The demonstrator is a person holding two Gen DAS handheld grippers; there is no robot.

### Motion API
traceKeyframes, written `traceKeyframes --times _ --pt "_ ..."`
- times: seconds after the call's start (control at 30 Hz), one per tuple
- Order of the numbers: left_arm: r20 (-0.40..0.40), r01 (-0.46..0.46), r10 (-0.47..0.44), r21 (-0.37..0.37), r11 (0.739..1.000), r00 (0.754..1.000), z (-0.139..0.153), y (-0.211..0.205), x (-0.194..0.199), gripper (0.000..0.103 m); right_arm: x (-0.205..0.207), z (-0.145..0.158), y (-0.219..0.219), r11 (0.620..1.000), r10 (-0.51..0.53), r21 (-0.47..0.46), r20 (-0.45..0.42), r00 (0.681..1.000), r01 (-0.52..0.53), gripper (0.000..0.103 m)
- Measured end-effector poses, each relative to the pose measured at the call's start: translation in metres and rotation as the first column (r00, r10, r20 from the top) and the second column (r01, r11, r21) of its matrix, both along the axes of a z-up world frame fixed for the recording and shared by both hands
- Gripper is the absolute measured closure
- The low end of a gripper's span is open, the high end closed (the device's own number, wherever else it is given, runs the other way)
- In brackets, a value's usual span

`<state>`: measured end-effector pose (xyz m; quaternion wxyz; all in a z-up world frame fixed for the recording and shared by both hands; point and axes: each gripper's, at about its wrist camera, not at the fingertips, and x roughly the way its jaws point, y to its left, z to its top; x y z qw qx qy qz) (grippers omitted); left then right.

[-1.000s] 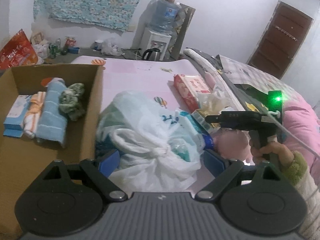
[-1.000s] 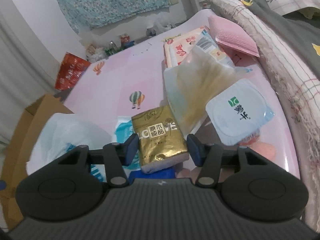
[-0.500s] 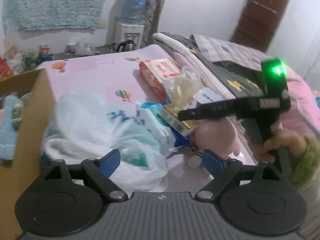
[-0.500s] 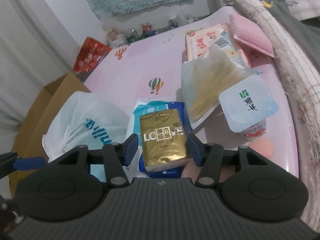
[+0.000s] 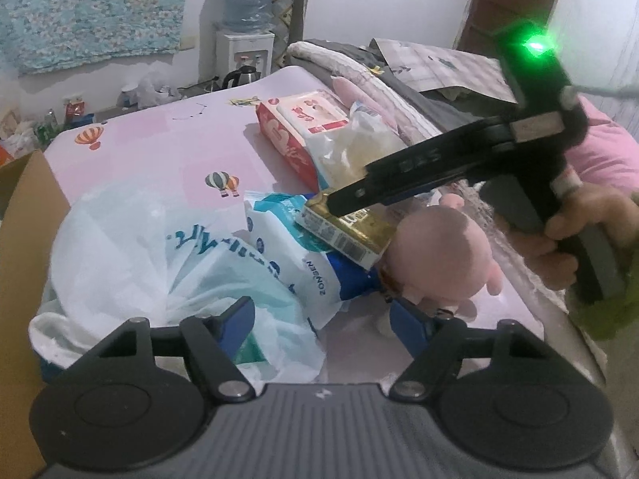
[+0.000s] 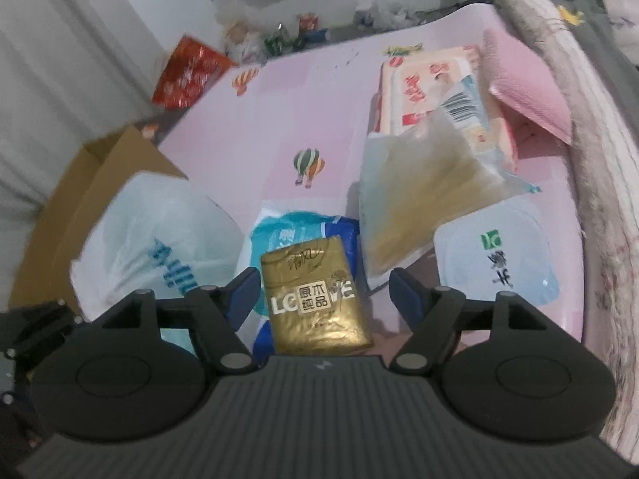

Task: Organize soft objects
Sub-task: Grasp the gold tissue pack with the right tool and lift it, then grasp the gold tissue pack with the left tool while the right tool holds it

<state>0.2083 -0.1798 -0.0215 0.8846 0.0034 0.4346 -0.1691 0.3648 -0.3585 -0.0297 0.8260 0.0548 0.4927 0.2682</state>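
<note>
The right gripper (image 6: 323, 291) hangs over the gold tissue pack (image 6: 317, 299), and its jaws, which a second ago stood close against the pack's two sides, are now opening: a clear gap shows on the right side, a smaller one on the left, so the pads no longer press on it. The pack lies flat on top of a blue-and-white packet (image 6: 295, 235), propped against the pink plush toy (image 5: 439, 255) near the right edge of the pink mat (image 6: 279, 119).

The left gripper (image 5: 323, 315) has swung away from the cardboard box (image 5: 24, 239); earlier the box's inside with its folded cloths filled the left of its view, now only the box's wall shows at the left edge. Its jaws are closing, yet they still stand apart: the left pad lies over the white plastic bag (image 5: 131, 255), the right pad just in front of the plush toy, and nothing is pinched between them. The bag sits at the mat's left edge against the box.

Farther back on the mat lie a red-and-white wipes pack (image 5: 299, 127), a clear pouch (image 6: 419, 199) and a pale blue yoghurt cup (image 6: 495, 247); these have not shifted
</note>
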Motion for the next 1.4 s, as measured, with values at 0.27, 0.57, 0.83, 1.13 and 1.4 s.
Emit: traceKeyframes --times 0.27,0.57,0.83,1.13,1.4 --pt "-0.009 0.006 -0.006 -0.007 1.0 1.0 -0.005 -0.003 0.006 0.033 0.013 -0.011 0.019 0.997 0.071 -0.02 -0.051 0.996 -0.072 0.05" --pt "0.026 0.016 -0.014 -0.072 0.997 1.0 0.007 -0.002 0.002 0.029 -0.021 0.017 -0.005 0.989 -0.035 0.142 0.005 0.999 0.034 0.05" --pt "0.079 0.049 -0.038 -0.141 0.989 0.996 0.026 0.002 -0.023 0.024 -0.084 0.025 -0.011 0.917 -0.09 0.384 -0.07 0.993 0.11 0.05" --pt "0.131 0.039 -0.022 -0.134 0.99 0.991 0.049 0.04 -0.065 0.056 -0.134 0.031 0.013 0.798 -0.077 0.586 -0.134 0.988 0.142 0.05" --pt "0.197 -0.028 0.054 -0.133 0.991 0.979 0.074 0.092 -0.1 0.068 -0.149 0.054 0.07 0.756 0.014 0.653 -0.097 0.995 0.053 0.05"
